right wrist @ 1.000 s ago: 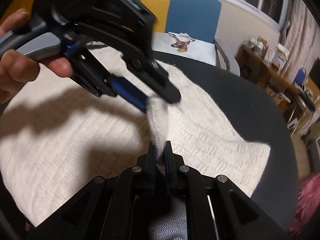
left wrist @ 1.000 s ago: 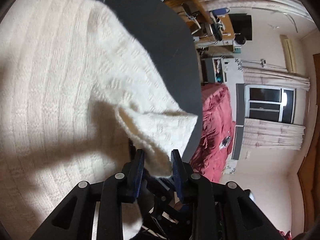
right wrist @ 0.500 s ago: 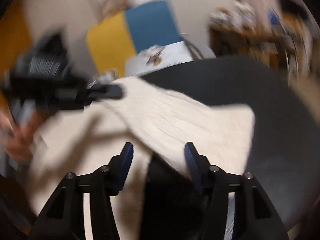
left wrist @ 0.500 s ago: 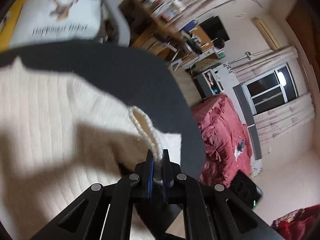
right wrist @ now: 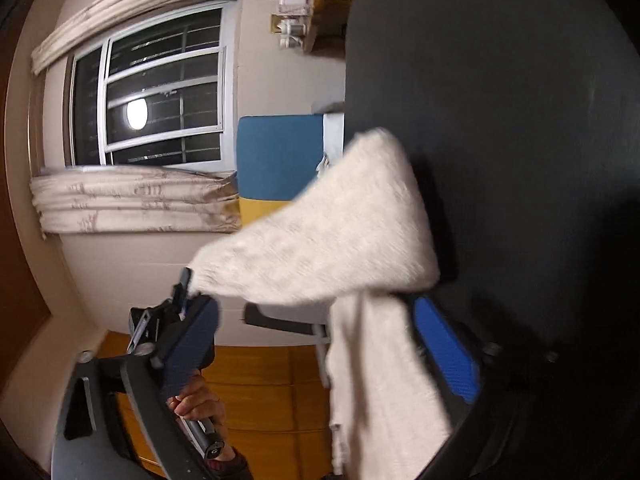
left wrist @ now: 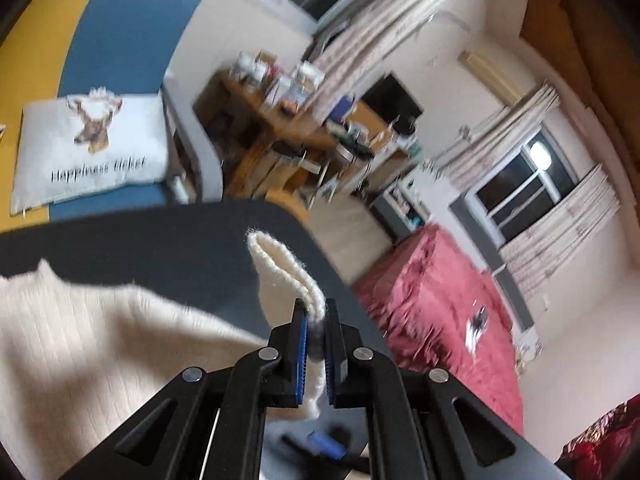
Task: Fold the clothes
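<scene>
Left wrist view: left gripper point(left wrist: 315, 322) clamped on cream sweater point(left wrist: 80, 344) edge, lifted above black table point(left wrist: 160, 240). Sweater body lies left of fingers. Right wrist view: right gripper point(right wrist: 320, 360) spread wide, sweater point(right wrist: 340, 240) draped between fingers, unpinched; left gripper point(right wrist: 182, 294) nearer lifted edge.

Dark window point(right wrist: 148, 108) w/ curtains point(right wrist: 136, 204), wood desk point(left wrist: 288, 136), red bedspread point(left wrist: 436, 320), deer pillow point(left wrist: 92, 152) on blue/yellow sofa point(left wrist: 128, 28).

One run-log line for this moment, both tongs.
left tongs: shut on sweater edge, lifted | right tongs: open, sweater draped between fingers | surface: black table
</scene>
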`<state>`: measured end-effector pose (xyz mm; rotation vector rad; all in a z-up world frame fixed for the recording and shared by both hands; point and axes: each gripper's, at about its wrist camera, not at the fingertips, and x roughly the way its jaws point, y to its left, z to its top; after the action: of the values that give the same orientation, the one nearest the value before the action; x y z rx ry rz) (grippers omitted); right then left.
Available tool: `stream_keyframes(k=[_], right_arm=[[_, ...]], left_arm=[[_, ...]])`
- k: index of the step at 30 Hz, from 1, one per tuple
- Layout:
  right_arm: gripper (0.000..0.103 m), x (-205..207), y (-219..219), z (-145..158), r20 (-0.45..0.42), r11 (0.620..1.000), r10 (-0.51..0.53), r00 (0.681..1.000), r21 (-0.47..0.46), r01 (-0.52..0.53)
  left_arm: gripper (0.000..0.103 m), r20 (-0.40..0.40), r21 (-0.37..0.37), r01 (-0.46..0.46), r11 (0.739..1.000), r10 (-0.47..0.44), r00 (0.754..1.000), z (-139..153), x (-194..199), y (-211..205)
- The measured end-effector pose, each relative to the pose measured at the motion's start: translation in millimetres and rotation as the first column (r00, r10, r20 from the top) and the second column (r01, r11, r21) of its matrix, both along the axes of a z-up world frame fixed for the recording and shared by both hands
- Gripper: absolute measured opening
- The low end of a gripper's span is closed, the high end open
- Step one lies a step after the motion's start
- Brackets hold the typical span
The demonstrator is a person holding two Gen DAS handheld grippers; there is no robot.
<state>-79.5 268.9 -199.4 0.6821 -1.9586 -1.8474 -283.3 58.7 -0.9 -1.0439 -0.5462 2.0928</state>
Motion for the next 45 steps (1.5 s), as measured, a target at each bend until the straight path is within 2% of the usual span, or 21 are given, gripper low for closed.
stream_keyframes(k=[5, 11, 16, 21, 26, 30, 33, 37, 39, 45], right_arm=[[0.103, -31.5, -29.6, -13.0, 0.001, 0.992, -0.006, 1.000, -0.123, 0.006], [0.103, -65.8, -59.7, -28.5, 0.017, 0.949, -0.047, 0.999, -0.311, 0.050], [0.103, -83.6, -78.7, -39.9, 0.076, 0.923, -0.086, 0.993, -0.369, 0.108], [0.103, -99.8, -79.9, -40.1, 0.064, 0.906, -0.123, 0.990, -0.401, 0.138], [0.103, -116.9, -77.7, -37.8, 0.089, 0.925, -0.126, 0.988, -0.350, 0.149], [0.103, -119.0, -70.3, -37.2, 0.092, 0.952, -0.122, 0.988, -0.270, 0.143], [0.103, -124.5, -68.6, -33.2, 0.078, 0.976, -0.081, 0.994, -0.195, 0.095], [0.103, -129.2, -73.9, -24.5, 0.067, 0.998, -0.008, 0.998, -0.054, 0.011], [0.103, -128.9, -76.4, -21.2, 0.063, 1.000, 0.005, 0.998, 0.011, -0.006], [0.103, -129.1, -86.2, -14.8, 0.067, 0.987, 0.050, 0.996, 0.147, -0.060]], left_arm=[[0.006, -0.059, 0.073, -0.070, 0.995, 0.074, 0.996, 34.0, -4.1, -34.3], [0.006, -0.051, 0.096, -0.148, 0.984, 0.153, 0.987, 38.0, -11.4, -81.2], [0.006, -0.076, 0.137, -0.174, 0.975, 0.186, 0.980, 42.1, -3.3, -109.8], [0.006, -0.083, 0.150, -0.200, 0.968, 0.214, 0.973, 35.6, 7.4, -143.6], [0.006, -0.064, 0.151, -0.254, 0.955, 0.266, 0.962, 15.6, 13.0, -181.7], [0.006, -0.064, 0.084, -0.329, 0.941, 0.335, 0.940, -11.6, 17.1, -219.9], [0.006, -0.028, 0.033, -0.372, 0.928, 0.373, 0.927, -47.4, 23.2, -246.8], [0.006, 0.066, -0.016, -0.417, 0.909, 0.417, 0.906, -109.8, 39.7, -276.9], [0.006, 0.133, -0.064, -0.438, 0.897, 0.443, 0.887, -149.3, 47.5, -288.6], [0.006, 0.258, -0.081, -0.425, 0.901, 0.431, 0.865, -207.7, 65.1, -297.4]])
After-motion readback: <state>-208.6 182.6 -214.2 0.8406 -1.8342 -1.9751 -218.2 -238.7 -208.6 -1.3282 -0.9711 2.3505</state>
